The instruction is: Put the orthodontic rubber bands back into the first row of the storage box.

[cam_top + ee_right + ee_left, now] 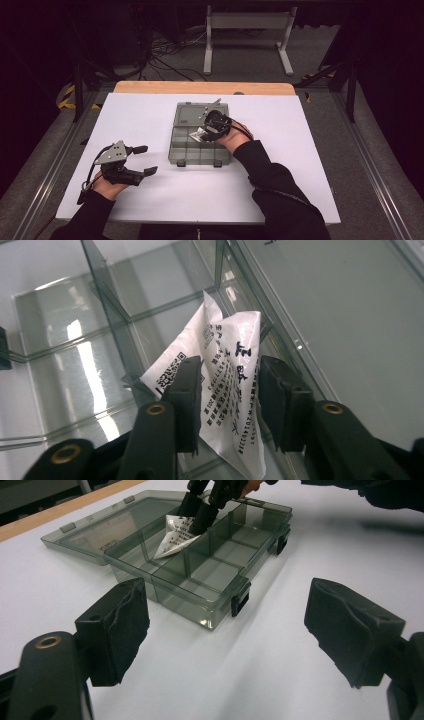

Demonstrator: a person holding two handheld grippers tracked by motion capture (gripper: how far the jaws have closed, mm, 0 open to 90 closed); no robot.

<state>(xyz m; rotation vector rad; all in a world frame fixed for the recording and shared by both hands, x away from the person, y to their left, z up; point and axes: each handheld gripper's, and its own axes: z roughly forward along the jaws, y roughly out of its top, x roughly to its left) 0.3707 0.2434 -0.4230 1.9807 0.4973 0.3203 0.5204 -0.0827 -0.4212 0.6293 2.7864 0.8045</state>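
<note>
A smoky transparent compartment box (pixel 187 150) lies open mid-table, its lid (pixel 192 115) folded back flat on the far side. Inside a compartment near the hinge, a white printed packet (pixel 227 360) stands tilted, and my right gripper (pixel 227 390) is shut on it, one jaw on each side. From the left gripper view, the packet (pixel 172 540) leans against a divider with the right gripper (pixel 200 512) coming down onto it. My left gripper (pixel 145 160) rests open over the bare table left of the box (pixel 210 575), nothing between its jaws.
The white tabletop (pixel 280 150) has a wooden strip (pixel 200 88) along its far edge. Beyond it are a dark floor, cables and a grey metal stand (pixel 247 35). Metal rails run along both sides of the table.
</note>
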